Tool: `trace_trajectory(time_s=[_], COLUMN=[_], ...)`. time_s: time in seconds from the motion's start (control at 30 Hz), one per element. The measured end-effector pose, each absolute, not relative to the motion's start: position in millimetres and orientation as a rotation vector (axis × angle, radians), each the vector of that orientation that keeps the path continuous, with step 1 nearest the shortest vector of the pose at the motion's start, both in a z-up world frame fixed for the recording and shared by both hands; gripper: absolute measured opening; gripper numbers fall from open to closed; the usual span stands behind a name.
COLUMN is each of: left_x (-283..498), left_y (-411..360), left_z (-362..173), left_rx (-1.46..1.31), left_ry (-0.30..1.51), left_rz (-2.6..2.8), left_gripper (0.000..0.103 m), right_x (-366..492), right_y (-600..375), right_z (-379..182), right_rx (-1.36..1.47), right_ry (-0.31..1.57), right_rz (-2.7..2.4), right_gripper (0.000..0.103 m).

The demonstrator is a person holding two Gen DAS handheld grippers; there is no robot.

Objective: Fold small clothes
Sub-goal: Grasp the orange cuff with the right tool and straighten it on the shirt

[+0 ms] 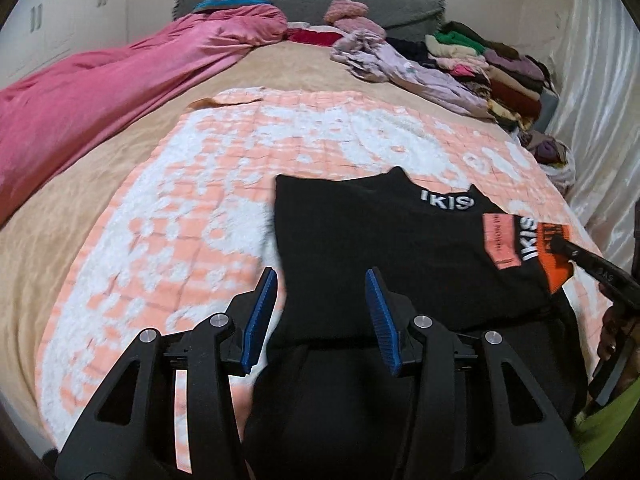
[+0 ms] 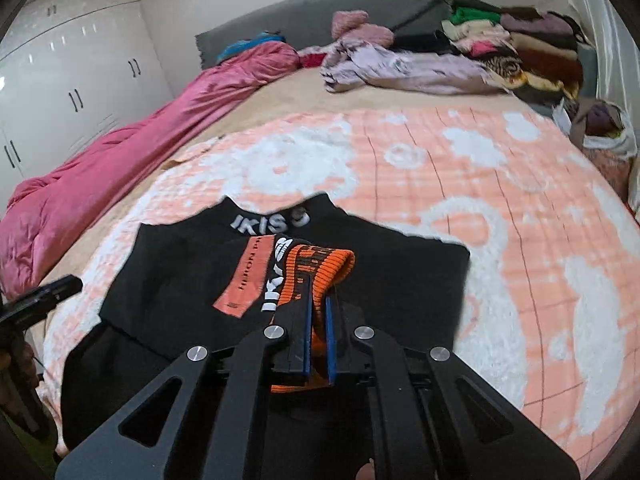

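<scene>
The black garment (image 2: 168,280) lies spread on the peach-and-white blanket (image 2: 500,208) that covers the near half of the bed (image 1: 100,200), its collar with white lettering pointing toward the headboard end and its lower part hanging toward the near edge. The right gripper (image 2: 319,328) has its jaws clamped on the orange ribbed cuff (image 2: 324,268) of a sleeve, which is drawn in over the chest beside a salmon printed patch (image 2: 244,280) — a hold that looks meant to carry the sleeve across the body for a fold. The left gripper (image 1: 320,320) hovers over the garment's left side with its jaws apart and nothing between the blue ridged pads (image 1: 262,316), probably ready to pin or take the opposite edge. The fabric appears soft and matte, draping limp, while the cuff is a thick knit with dark stripes that bunches where it is pinched. The blanket is fluffy, its pile marked by a grid of thin lines. Along the left edge of the bed runs a satiny pink quilt (image 1: 100,92); toward the far right corner a crumpled lilac garment (image 2: 400,64) and a pile of folded clothes (image 2: 520,52) sit well apart from the work — likely the finished stack.
</scene>
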State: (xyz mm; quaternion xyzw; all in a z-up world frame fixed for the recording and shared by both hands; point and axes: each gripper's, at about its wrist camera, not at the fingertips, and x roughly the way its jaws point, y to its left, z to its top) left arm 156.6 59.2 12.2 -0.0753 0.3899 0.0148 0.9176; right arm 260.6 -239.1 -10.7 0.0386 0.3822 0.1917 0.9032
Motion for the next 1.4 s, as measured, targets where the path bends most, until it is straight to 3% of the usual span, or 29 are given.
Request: trace_trajectory(time_s=[0.33, 0.4, 0.67, 0.83, 0.93, 1.0, 1.4], left_x=[214, 218, 215, 212, 203, 196, 192], left_y=[16, 21, 29, 29, 26, 23, 20], left_z=[-31, -41, -45, -39, -29, -22, -39], left_rx=[-0.062, -0.051, -0.093, -0.091, -0.076, -0.076, -0.074], left_ry=[0.930, 0.943, 0.937, 0.926, 0.897, 0.879, 0.941], left_rz=[-0.040, -0.011, -0.021, -0.023, -0.027, -0.037, -0.042], left_gripper=[0.038, 0.050, 0.053, 0.053, 0.052, 0.052, 0.052], right_x=[263, 265, 275, 252, 238, 233, 243], right_y=[-236, -237, -253, -269, -261, -248, -209], right_z=[-28, -34, -52, -25, -12, -8, -54], right_rx=[0.025, 0.018, -0.011, 0.074, 0.091, 0.077, -0.069], right_ry=[0.811, 0.824, 0.880, 0.787, 0.749, 0.744, 0.937], right_rz=[0.352, 0.341, 0.202, 0.274, 0.367, 0.428, 0.426], right_gripper=[0.005, 0.006, 0.009, 0.014, 0.026, 0.027, 0.035])
